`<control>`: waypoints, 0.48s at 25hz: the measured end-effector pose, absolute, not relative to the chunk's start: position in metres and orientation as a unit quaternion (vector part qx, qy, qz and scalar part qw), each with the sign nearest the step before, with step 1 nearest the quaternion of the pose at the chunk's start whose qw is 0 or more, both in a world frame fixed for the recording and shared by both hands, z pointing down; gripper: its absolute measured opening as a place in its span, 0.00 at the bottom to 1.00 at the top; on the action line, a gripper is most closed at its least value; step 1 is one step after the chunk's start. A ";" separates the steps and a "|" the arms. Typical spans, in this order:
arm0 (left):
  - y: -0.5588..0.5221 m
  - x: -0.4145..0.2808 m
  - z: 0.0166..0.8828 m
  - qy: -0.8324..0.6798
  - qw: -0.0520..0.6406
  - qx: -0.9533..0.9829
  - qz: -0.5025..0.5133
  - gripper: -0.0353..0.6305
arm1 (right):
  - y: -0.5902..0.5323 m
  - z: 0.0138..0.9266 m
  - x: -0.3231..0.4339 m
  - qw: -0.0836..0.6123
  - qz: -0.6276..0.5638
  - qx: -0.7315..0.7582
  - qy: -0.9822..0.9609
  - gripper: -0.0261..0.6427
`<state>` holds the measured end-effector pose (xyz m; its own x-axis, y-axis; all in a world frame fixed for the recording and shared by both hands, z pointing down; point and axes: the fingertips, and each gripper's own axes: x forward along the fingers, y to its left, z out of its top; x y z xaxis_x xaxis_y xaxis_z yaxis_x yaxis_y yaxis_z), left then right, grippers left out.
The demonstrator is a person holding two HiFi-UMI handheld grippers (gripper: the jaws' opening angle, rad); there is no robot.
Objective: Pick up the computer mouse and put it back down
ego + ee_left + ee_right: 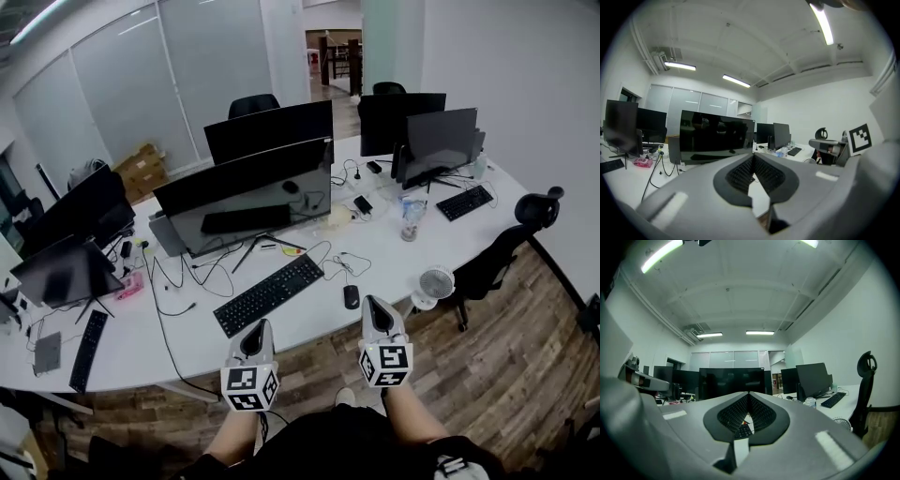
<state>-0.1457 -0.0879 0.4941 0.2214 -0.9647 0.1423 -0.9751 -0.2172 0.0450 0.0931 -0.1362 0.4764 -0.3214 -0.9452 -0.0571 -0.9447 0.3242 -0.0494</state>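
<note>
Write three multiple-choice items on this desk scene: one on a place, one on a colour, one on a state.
1. Where is the computer mouse?
A. on the desk, right of the keyboard
B. on the floor
C. in a gripper

2. What colour is the small fan?
A. black
B. white
C. red

3. How does the right gripper stand?
A. wide open
B. shut on the mouse
C. shut, empty

Key:
1 A: the head view shows it lying beside the keyboard.
2 B: its housing is white.
3 C: its jaws meet with nothing between them.
</note>
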 end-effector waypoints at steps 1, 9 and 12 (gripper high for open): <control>-0.099 -0.142 0.493 -0.623 0.064 0.779 0.042 0.13 | -0.147 0.475 0.095 0.037 -0.004 -0.579 0.815 0.04; -0.179 -0.109 0.494 -0.624 0.067 0.777 0.047 0.13 | -0.226 0.478 0.122 0.035 -0.008 -0.572 0.820 0.04; -0.202 -0.099 0.497 -0.627 0.068 0.775 0.048 0.13 | -0.249 0.483 0.127 0.028 -0.008 -0.567 0.823 0.04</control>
<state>-0.0992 -0.2025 0.4967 0.2091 -0.9648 0.1597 -0.9778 -0.2044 0.0459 0.1272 -0.2490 0.4827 -0.3559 -0.9338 -0.0371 -0.9329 0.3574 -0.0448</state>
